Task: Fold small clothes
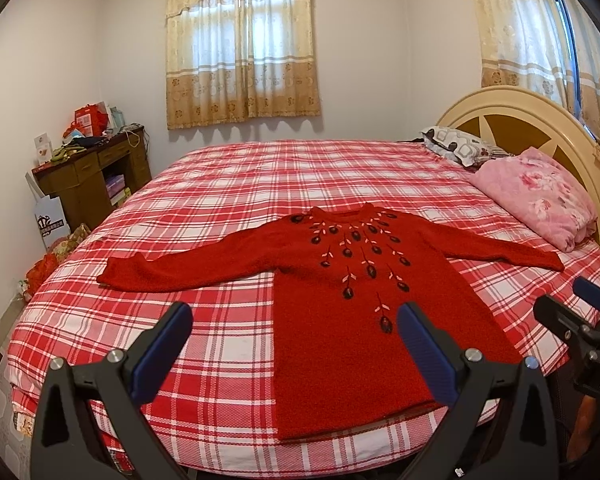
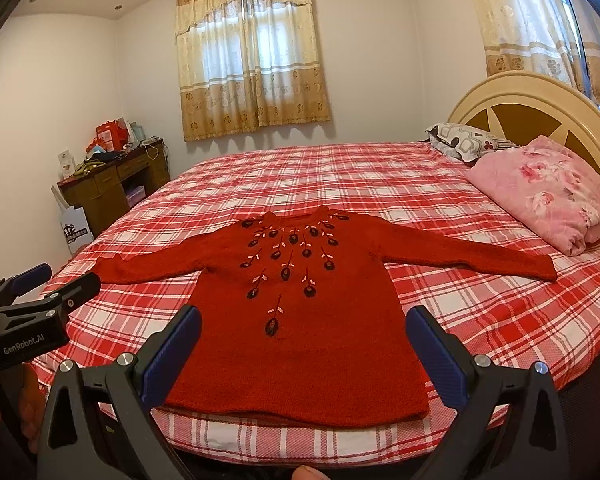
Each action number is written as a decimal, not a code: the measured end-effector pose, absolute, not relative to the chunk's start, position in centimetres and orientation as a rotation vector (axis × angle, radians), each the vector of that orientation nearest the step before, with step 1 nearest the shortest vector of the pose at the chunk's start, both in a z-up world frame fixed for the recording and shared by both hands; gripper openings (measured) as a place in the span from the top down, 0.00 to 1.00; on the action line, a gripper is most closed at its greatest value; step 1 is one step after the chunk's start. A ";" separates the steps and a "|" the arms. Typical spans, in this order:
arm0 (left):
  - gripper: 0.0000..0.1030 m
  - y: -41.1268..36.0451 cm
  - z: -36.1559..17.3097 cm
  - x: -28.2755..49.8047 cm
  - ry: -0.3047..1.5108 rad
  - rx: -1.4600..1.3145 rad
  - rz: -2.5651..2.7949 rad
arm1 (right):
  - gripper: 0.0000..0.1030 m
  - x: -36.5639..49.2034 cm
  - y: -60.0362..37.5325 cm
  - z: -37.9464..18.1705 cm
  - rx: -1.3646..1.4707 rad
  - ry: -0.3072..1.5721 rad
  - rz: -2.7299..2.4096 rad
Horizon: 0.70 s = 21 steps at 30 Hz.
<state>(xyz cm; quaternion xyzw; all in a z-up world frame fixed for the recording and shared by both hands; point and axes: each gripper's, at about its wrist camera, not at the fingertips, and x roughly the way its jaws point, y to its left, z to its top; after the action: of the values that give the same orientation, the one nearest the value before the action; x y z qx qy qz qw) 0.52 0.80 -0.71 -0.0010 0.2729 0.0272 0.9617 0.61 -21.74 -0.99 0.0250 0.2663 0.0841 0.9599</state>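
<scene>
A red sweater (image 1: 340, 320) lies flat and face up on the bed (image 1: 236, 184), near its front edge, with both sleeves stretched out to left and right. The hem lies nearest the cameras and the collar points toward the far wall. Dark and pink embroidered flowers spread down from the neckline. The bed is covered in a red and white checked sheet.

The left gripper (image 1: 296, 344) hangs over the near edge of the bed, its jaws spread wide and holding nothing. Its right blue pad (image 1: 424, 352) sits above the sweater body; the other pad is over bare sheet to the left of the sweater. Contact with the cloth cannot be determined.

The right gripper (image 2: 304, 348) is likewise spread wide and empty, held above the lower part of the sweater, with the hem showing between its fingers.

Each gripper shows at the edge of the other's view, side by side at the front of the bed.

At the right, a pink floral quilt (image 2: 548, 192) lies folded against the headboard (image 2: 532, 100), with a patterned pillow (image 2: 460, 140) just beyond it. A brown desk (image 2: 112, 180) stands at the far left. A curtained window (image 2: 252, 60) is in the far wall.
</scene>
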 end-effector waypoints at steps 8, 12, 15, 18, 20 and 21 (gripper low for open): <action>0.00 0.9 -0.7 0.5 0.551 -0.005 0.056 | 0.01 0.6 -21.7 -1.0 0.052 0.540 0.170; 0.00 0.9 -0.6 0.6 0.550 -0.005 0.057 | 0.01 0.7 -21.7 -1.0 0.052 0.543 0.171; 0.00 1.0 -0.6 0.7 0.553 -0.006 0.058 | 0.01 0.7 -21.7 -1.1 0.052 0.545 0.171; 0.00 1.0 -0.6 0.7 0.552 -0.008 0.058 | 0.01 0.7 -21.7 -1.1 0.052 0.544 0.172; 0.00 1.0 -0.6 0.7 0.552 -0.006 0.058 | 0.01 0.7 -21.6 -1.1 0.051 0.545 0.172; 0.00 1.0 -0.6 0.7 0.552 -0.006 0.059 | 0.01 0.7 -21.7 -1.1 0.051 0.545 0.172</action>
<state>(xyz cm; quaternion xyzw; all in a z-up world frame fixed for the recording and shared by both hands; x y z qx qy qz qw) 0.68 1.05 -0.59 -0.0030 0.2727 0.0290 0.9617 0.67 -21.65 -1.12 0.0252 0.2686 0.0847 0.9592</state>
